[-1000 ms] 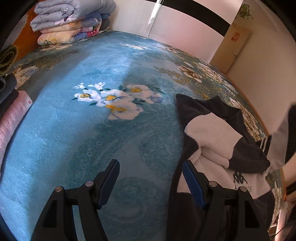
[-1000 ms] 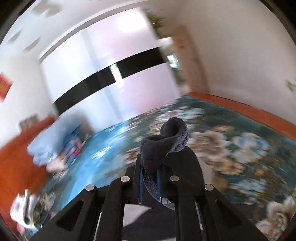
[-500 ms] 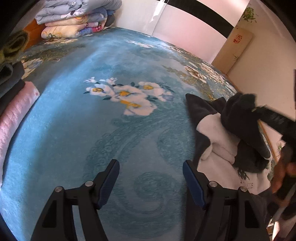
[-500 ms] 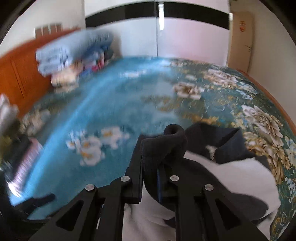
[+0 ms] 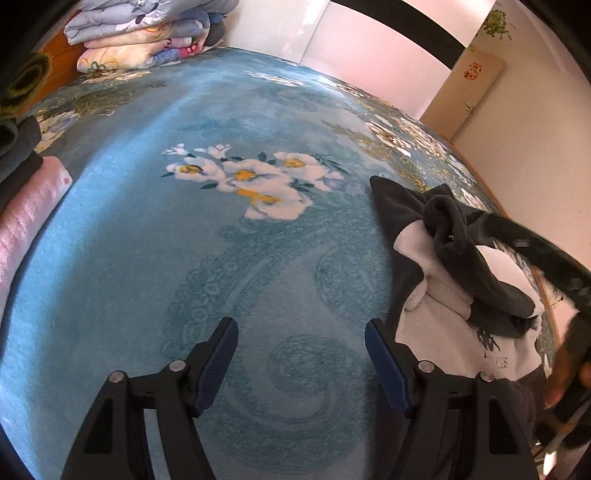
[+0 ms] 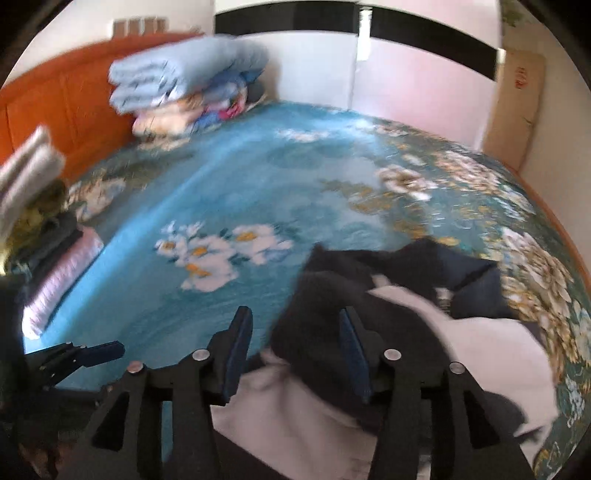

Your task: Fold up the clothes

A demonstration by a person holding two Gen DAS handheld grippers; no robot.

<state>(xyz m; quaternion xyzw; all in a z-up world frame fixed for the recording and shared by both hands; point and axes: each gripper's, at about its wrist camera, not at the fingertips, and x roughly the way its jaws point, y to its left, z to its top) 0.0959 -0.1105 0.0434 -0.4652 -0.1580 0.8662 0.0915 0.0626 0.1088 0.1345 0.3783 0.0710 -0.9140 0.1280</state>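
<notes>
left wrist view, both hand-held grippers agape and empty, blue floral bedspread, white walls, folded quilts

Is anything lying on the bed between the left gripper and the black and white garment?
Nothing visible. The left gripper hangs open over bare blue bedspread, and the black and white garment lies just beyond its right finger, with no object between.
</notes>
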